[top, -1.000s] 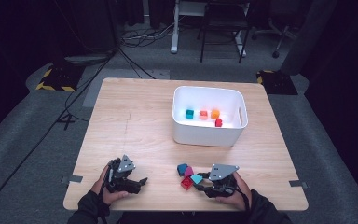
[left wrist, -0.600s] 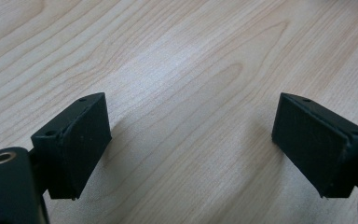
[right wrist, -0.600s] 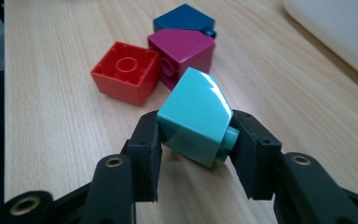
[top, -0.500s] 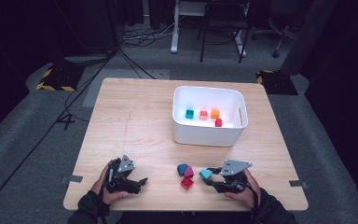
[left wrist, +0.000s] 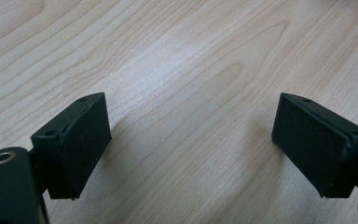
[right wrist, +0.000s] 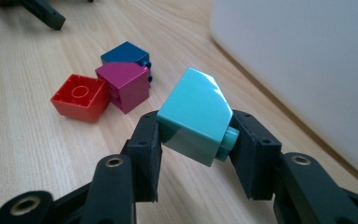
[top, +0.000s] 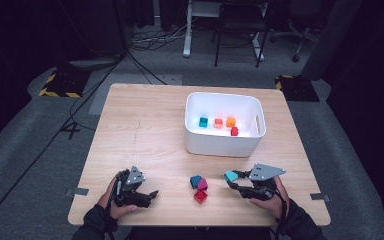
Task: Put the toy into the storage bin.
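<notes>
The right gripper (right wrist: 196, 140) pinches a turquoise sloped plastic brick (right wrist: 195, 114) between its jaws, lifted off the wooden counter (right wrist: 23, 140). The left gripper (left wrist: 191, 135) is spread wide.

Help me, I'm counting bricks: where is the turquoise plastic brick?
In the high view the turquoise plastic brick is clamped in the right tool, right of the loose bricks, in front of the white bin.
</notes>
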The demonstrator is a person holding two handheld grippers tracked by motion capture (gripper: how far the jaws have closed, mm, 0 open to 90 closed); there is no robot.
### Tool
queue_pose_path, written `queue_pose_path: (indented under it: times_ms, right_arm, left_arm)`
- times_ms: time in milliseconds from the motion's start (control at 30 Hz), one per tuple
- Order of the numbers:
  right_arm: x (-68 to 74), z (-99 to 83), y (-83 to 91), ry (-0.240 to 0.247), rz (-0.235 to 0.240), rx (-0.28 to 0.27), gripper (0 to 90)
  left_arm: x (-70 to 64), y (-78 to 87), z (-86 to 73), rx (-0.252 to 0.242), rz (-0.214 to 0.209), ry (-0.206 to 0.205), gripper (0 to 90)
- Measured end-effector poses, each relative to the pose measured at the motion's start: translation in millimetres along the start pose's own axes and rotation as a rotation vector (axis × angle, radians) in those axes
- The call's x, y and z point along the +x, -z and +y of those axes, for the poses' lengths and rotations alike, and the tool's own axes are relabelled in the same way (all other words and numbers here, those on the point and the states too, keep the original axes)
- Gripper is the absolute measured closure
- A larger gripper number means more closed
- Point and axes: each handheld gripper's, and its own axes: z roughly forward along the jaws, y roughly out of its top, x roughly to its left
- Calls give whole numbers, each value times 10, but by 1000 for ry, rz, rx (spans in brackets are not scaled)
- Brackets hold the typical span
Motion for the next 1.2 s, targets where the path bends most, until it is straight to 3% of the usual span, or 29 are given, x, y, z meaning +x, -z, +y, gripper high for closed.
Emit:
queue_pose_path:
  times_ms: [567,700,867,1000,1200]
  right_arm:
    - [-133,143,297,-27,-80,-72,562]
    - [-147,224,378,-43,-85,-91,562]
    - [-173,342,469,-40,-113,-106,562]
    - [-197,464,564,-9,-131,-117,562]
    - [-267,660,685,-20,-139,-145,562]
  left_arm:
    - [0,-1,-1,-1,0,0,117]
    - [2,-1,1,-1,-1,-1,117]
    - [2,-1,0,-1,-1,-1,117]
    - [1,-1,0,-1,-1,-1,117]
    - [2,-1,1,-1,-1,-1,117]
